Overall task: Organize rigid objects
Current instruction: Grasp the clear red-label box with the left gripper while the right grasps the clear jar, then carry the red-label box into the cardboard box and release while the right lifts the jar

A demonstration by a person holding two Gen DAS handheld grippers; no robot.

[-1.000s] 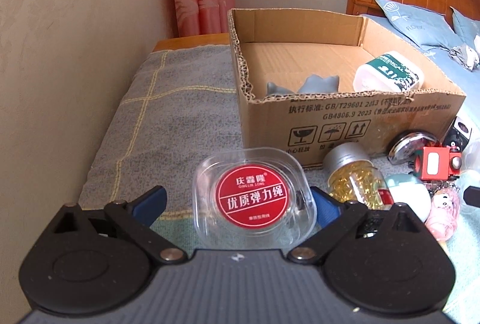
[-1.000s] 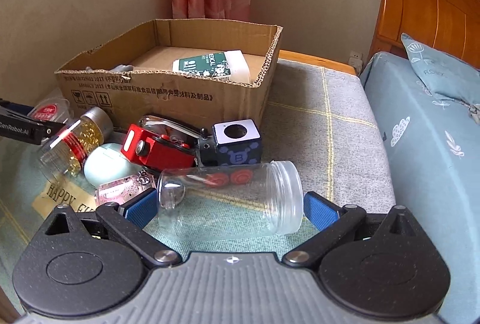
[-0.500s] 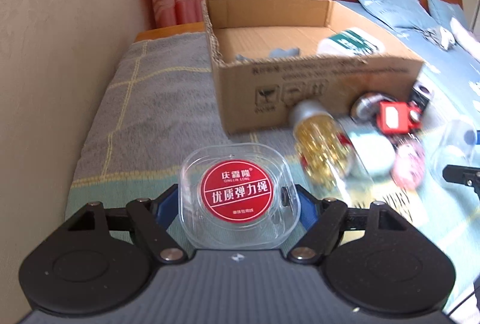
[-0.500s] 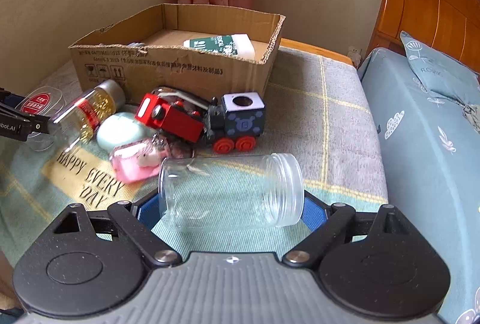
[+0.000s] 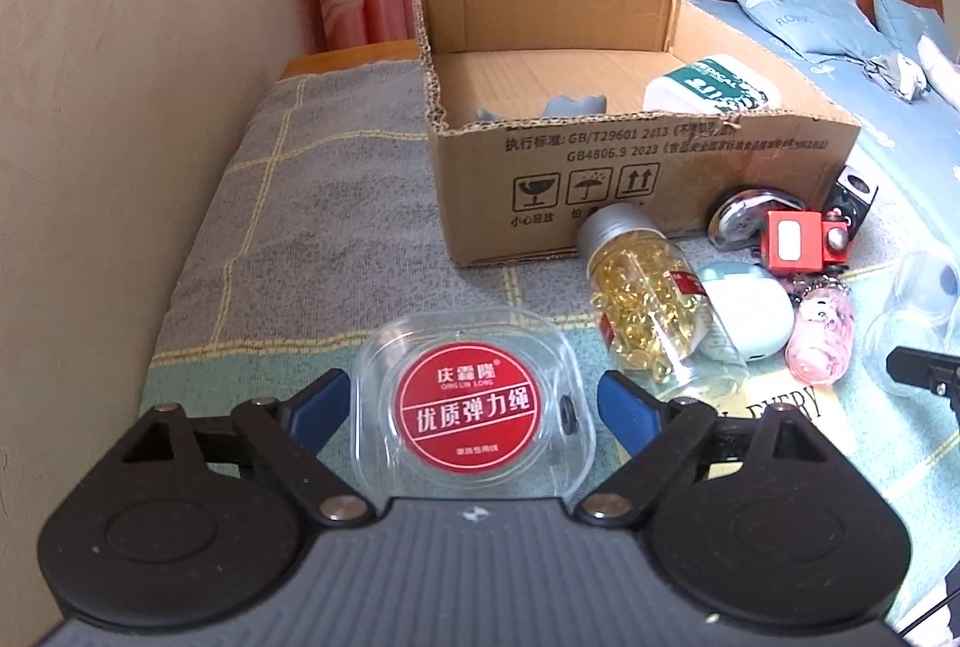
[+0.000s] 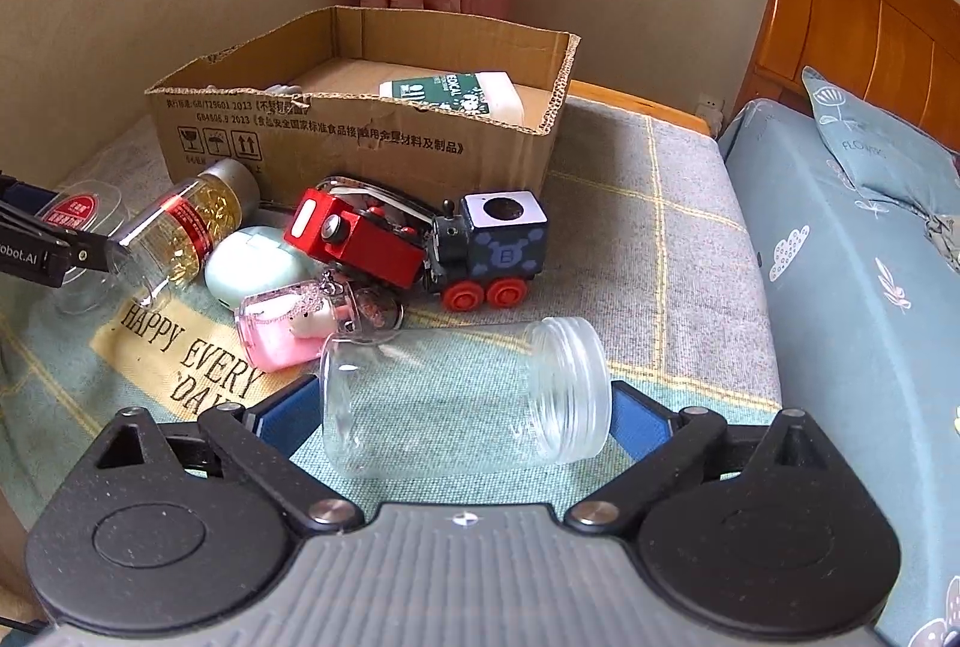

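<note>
— Blanket under everything, but where's the clear jar (image 6: 465, 395)?
— Lying sideways, pinched by the right tool (image 6: 465, 407). Left tool (image 5: 471, 401) sits spread around the red-lid case (image 5: 471, 410). Both look headed for the cardboard box (image 5: 630, 179).

1. Round case (image 5: 474, 407): clear glossy plastic, red label.
2. Jar (image 6: 465, 398): clear, smooth, threaded neck.
3. Box (image 5: 630, 179): matt corrugated cardboard, ragged rim.
4. Blanket (image 5: 312, 221): rough woven cloth.
5. Headboard (image 6: 852, 23): glossy varnished wood.
</note>
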